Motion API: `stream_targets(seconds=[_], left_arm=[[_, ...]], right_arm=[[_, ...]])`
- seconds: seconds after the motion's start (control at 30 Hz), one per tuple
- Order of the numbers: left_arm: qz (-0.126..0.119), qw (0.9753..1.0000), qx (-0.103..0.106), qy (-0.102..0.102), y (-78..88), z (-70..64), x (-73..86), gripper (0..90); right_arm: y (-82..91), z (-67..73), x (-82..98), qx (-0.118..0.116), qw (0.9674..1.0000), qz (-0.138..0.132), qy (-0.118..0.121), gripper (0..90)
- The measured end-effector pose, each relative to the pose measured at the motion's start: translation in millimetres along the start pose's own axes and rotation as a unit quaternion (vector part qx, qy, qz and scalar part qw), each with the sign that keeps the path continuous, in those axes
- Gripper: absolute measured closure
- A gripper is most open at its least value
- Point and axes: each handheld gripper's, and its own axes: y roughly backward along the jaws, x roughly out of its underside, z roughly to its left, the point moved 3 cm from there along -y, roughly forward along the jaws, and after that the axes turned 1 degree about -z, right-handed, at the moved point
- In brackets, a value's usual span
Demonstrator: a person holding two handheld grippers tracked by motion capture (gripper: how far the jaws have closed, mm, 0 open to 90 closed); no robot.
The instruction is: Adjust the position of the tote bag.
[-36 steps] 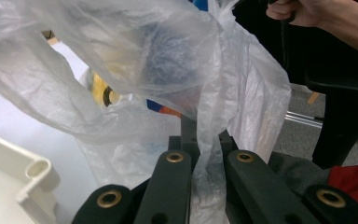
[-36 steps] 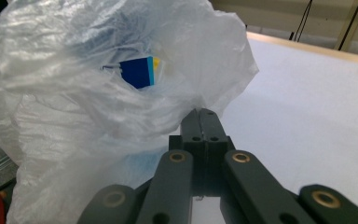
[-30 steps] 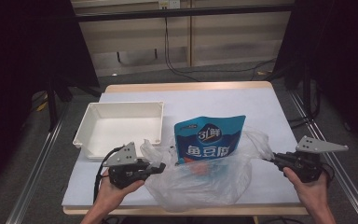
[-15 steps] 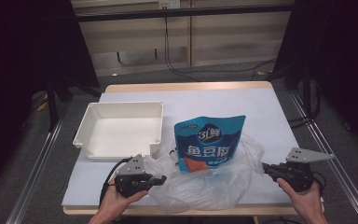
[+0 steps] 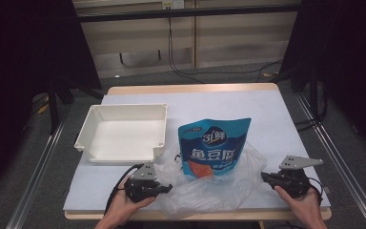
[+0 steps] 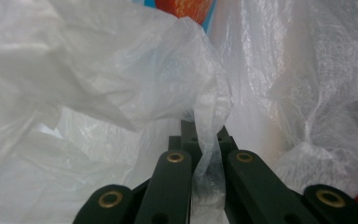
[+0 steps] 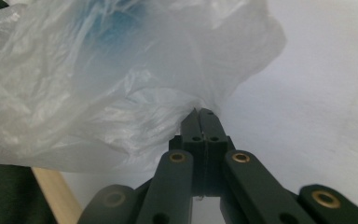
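Note:
A blue snack pouch (image 5: pixel 214 148) with white lettering stands upright inside a crumpled clear plastic bag (image 5: pixel 209 193) near the table's front edge. My left gripper (image 5: pixel 168 188) is at the bag's left side, shut on a twisted strand of the film (image 6: pixel 206 140). My right gripper (image 5: pixel 264 177) is at the bag's right side, shut on a gathered edge of the film (image 7: pixel 200 106). In the left gripper view the pouch's orange and blue print (image 6: pixel 186 7) shows through the film at the top. A hand holds each gripper from the near edge.
An empty white tray (image 5: pixel 124 136) sits left of the bag, on the white sheet covering the table (image 5: pixel 219 102). The wooden front edge (image 7: pixel 56 191) lies just under the bag. Dark curtains and metal rails surround the table.
Both grippers have come down toward the near edge and slightly inward, still holding the bag's sides. The film has slackened and spread lower around the pouch.

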Motion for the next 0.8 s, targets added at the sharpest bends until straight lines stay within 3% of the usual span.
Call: stream_targets(seconds=[0.13, 0.27, 0.3, 0.37, 0.43, 0.47, 0.5, 0.57, 0.63, 0.7, 0.8], left_arm=[[-0.003, 1.0000, -0.002, 0.003, -4.7, 0.8, 2.3, 89.7], [0.017, 0.9998, -0.007, -0.005, -6.8, 1.1, 1.6, 89.7], [0.008, 0.9999, -0.008, -0.004, -9.0, 1.2, 2.3, 89.7], [0.029, 0.9994, -0.015, -0.014, -10.7, 3.3, 4.1, 89.7], [0.030, 0.9993, -0.016, -0.014, -12.1, 4.6, 4.9, 89.7], [0.022, 0.9996, -0.014, -0.010, -13.8, 6.0, 5.8, 89.8], [0.034, 0.9993, -0.014, -0.007, -12.6, 7.8, 6.4, 89.8], [0.033, 0.9992, -0.020, -0.001, -14.5, 11.1, 9.7, 89.8], [0.034, 0.9993, -0.016, 0.006, -15.9, 13.2, 11.5, 89.9], [0.031, 0.9994, -0.016, 0.002, -16.9, 12.6, 11.4, 89.9], [0.029, 0.9994, -0.017, 0.006, -17.2, 13.2, 11.2, 89.8]], right_arm=[[1.4, -6.0, 3.4, 0.009, 1.0000, 0.002, 0.001, 90.0], [-1.5, -6.5, 6.7, 0.016, 0.9998, 0.015, 0.003, 90.0], [-2.7, -6.9, 8.2, 0.020, 0.9996, 0.018, 0.007, 90.0], [-3.9, -5.6, 8.6, 0.021, 0.9996, 0.020, 0.008, 90.0], [-4.5, -5.5, 8.9, 0.021, 0.9995, 0.021, 0.010, 90.0], [-6.7, -5.0, 9.7, 0.020, 0.9994, 0.025, 0.011, 90.0], [-8.3, -4.9, 10.9, 0.020, 0.9993, 0.030, 0.012, 90.0], [-10.7, -5.1, 12.4, 0.016, 0.9991, 0.037, 0.010, 90.0], [-16.1, -4.9, 14.2, 0.026, 0.9979, 0.057, 0.015, 90.0], [-19.3, -5.2, 15.7, 0.027, 0.9973, 0.066, 0.016, 90.0], [-19.5, -6.7, 16.0, 0.022, 0.9978, 0.062, 0.009, 90.0]])
